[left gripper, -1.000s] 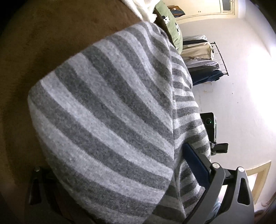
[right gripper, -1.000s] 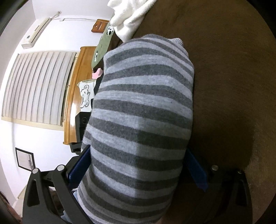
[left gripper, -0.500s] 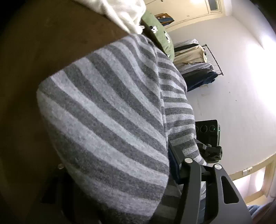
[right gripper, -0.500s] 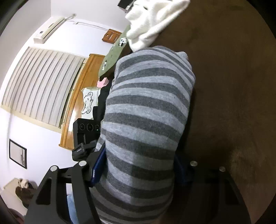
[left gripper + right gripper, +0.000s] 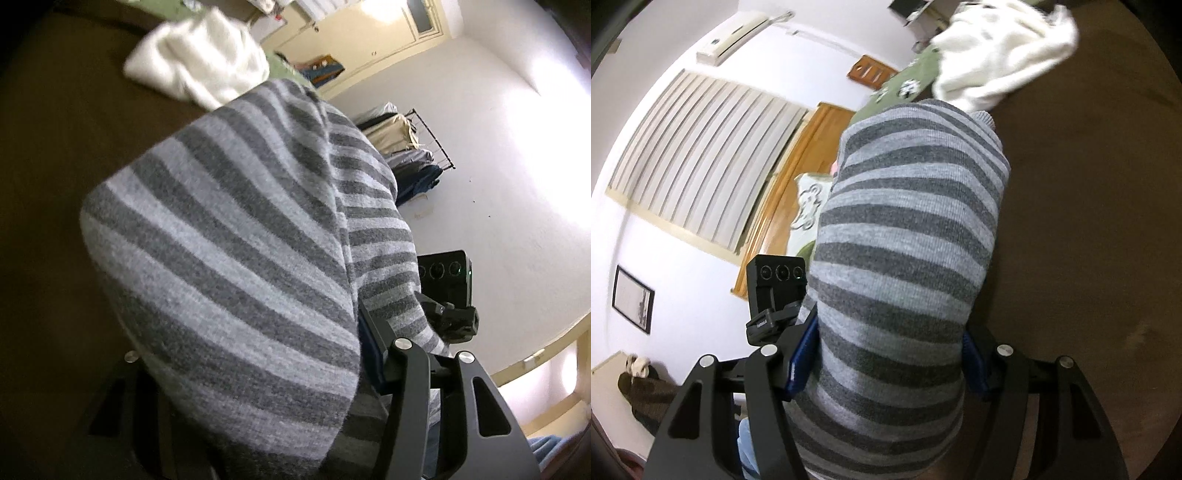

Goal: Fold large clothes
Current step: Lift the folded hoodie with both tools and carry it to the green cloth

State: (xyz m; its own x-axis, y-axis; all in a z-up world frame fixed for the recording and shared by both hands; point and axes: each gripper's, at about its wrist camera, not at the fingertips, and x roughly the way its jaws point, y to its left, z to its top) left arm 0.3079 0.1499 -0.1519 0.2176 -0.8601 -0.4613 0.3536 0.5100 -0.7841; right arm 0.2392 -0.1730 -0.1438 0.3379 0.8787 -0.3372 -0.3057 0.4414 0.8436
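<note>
**Sweater slung between two grips**

The left gripper [image 5: 255,373] clamps a thick bunch of the striped sweater [image 5: 236,236]. The right gripper [image 5: 882,363] clamps another bunch. The cloth runs forward from both jaws toward the brown bed [image 5: 1089,221], so either hand is equally near.

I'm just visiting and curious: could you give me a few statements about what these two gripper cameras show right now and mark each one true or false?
1. Both grippers grip the same grey striped garment. True: the left gripper and the right gripper are each closed on a bundle of it.
2. The garment is plain black. False: it has light and dark grey stripes.
3. A white fluffy item lies beyond the garment on the brown surface. True.
4. The window blinds are rolled fully up. False: they hang down, covering the window.
5. A clothes rack stands by the white wall. True.
</note>
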